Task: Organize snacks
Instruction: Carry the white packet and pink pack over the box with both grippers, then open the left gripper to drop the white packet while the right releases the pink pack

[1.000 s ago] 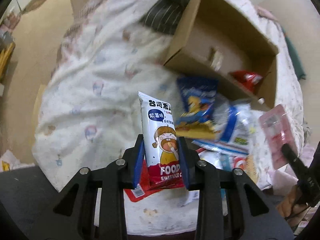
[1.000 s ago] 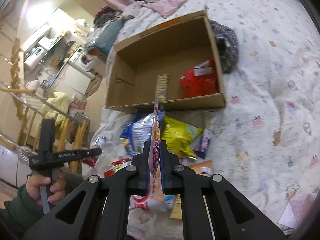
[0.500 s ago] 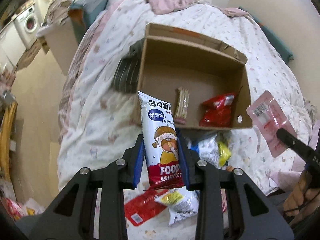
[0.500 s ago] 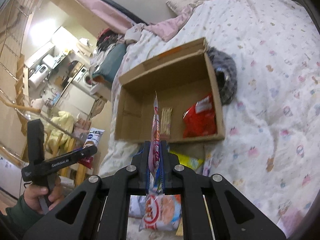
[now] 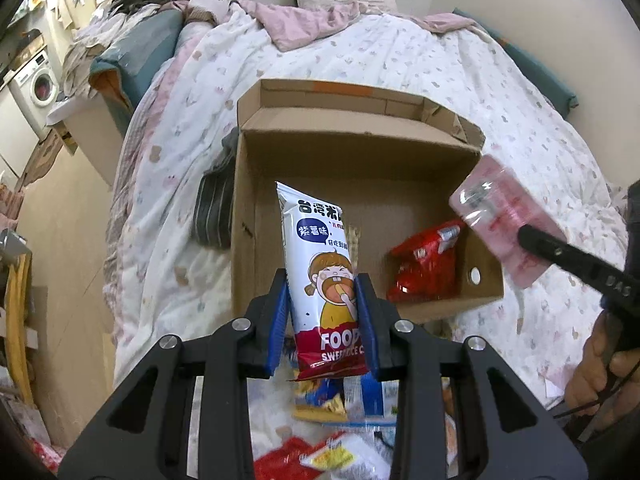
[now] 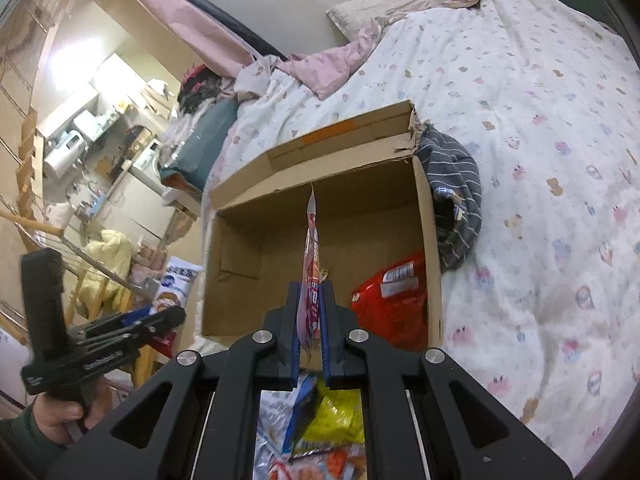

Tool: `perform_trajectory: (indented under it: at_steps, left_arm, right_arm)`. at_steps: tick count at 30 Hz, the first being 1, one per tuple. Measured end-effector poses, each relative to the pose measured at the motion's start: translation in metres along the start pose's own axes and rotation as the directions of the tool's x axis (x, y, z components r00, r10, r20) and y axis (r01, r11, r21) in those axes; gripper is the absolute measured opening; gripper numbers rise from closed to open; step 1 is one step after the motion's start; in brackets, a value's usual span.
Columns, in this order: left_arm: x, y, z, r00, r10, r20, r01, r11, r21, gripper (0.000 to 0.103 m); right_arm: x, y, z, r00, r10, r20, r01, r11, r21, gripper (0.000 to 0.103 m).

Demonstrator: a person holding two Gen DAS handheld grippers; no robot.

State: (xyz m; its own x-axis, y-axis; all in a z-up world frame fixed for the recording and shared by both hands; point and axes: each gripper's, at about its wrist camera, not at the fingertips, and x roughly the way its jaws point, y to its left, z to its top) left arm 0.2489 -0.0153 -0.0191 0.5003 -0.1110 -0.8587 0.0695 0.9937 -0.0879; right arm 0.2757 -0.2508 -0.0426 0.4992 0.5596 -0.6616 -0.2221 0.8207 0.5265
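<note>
My left gripper [image 5: 322, 316] is shut on a tall white and red rice cracker packet [image 5: 320, 268] with a cartoon face, held upright above the near wall of the open cardboard box [image 5: 248, 208]. A red snack bag [image 5: 424, 264] and a thin wafer pack [image 5: 353, 240] lie inside the box. My right gripper [image 6: 310, 320] is shut on a flat pink packet [image 6: 311, 264], seen edge-on over the same box [image 6: 232, 272]. That pink packet [image 5: 502, 216] also shows at the right of the left wrist view. The left gripper [image 6: 132, 326] with its packet [image 6: 176, 284] appears at the left of the right wrist view.
Loose snack packets [image 5: 340, 408] lie heaped on the bed in front of the box, among them a yellow bag [image 6: 336, 416]. A striped grey garment [image 6: 456, 192] lies against the box's side. The flowered quilt [image 6: 540, 140] spreads around; a washing machine [image 5: 34, 84] stands beyond the bed.
Both grippers have risen and moved from above the snack pile toward the box, each keeping its packet. The left view has rolled, so the box now stands square ahead.
</note>
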Motion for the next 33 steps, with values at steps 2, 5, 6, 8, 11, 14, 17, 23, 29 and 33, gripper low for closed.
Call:
perform_trajectory:
  at_steps: [2, 5, 6, 8, 11, 14, 17, 23, 29, 33]
  left_arm:
    - [0.010, 0.001, 0.001, 1.000, 0.001, 0.011, -0.001, 1.000, 0.002, 0.028]
    - [0.029, 0.005, 0.000, 1.000, 0.001, 0.002, -0.001, 1.000, -0.007, 0.028]
    - [0.033, 0.007, 0.000, 1.000, 0.002, -0.002, -0.002, 1.000, -0.020, 0.028]
    - [0.041, 0.008, 0.002, 1.000, -0.014, -0.014, 0.014, 0.999, -0.046, 0.028]
    - [0.045, 0.003, 0.006, 1.000, -0.028, -0.009, 0.027, 0.999, -0.029, 0.028]
    - [0.047, 0.001, 0.008, 1.000, 0.003, 0.015, -0.003, 1.000, -0.006, 0.028]
    - [0.048, -0.006, 0.008, 0.995, 0.075, 0.068, -0.079, 0.995, 0.057, 0.028]
    - [0.054, -0.004, 0.007, 0.998, 0.056, 0.040, -0.058, 0.997, 0.046, 0.028]
    - [0.050, -0.011, 0.005, 0.994, 0.080, 0.077, -0.087, 0.992, 0.092, 0.029]
    - [0.049, -0.008, 0.004, 0.996, 0.064, 0.066, -0.069, 0.995, 0.070, 0.029]
  right_arm:
    - [0.014, -0.002, 0.004, 1.000, -0.013, -0.025, 0.013, 1.000, -0.001, 0.008]
    - [0.025, -0.001, 0.009, 0.999, -0.019, -0.039, 0.019, 1.000, -0.010, 0.008]
    - [0.029, 0.001, 0.012, 0.999, -0.019, -0.040, 0.018, 1.000, -0.019, 0.008]
    - [0.034, 0.003, 0.017, 0.999, -0.020, -0.040, 0.019, 0.999, -0.029, 0.008]
    - [0.040, 0.000, 0.019, 0.999, -0.007, -0.046, 0.007, 1.000, 0.001, 0.008]
    - [0.045, -0.001, 0.018, 0.998, -0.006, -0.056, 0.007, 1.000, 0.018, 0.008]
    - [0.047, -0.003, 0.019, 0.998, -0.003, -0.064, 0.005, 1.000, 0.023, 0.008]
    - [0.050, -0.008, 0.020, 0.997, -0.006, -0.071, 0.009, 0.999, 0.047, 0.009]
    - [0.059, -0.009, 0.018, 0.994, -0.008, -0.107, 0.013, 0.998, 0.054, 0.009]
    - [0.058, -0.010, 0.013, 0.994, -0.010, -0.113, 0.016, 0.999, 0.052, 0.009]
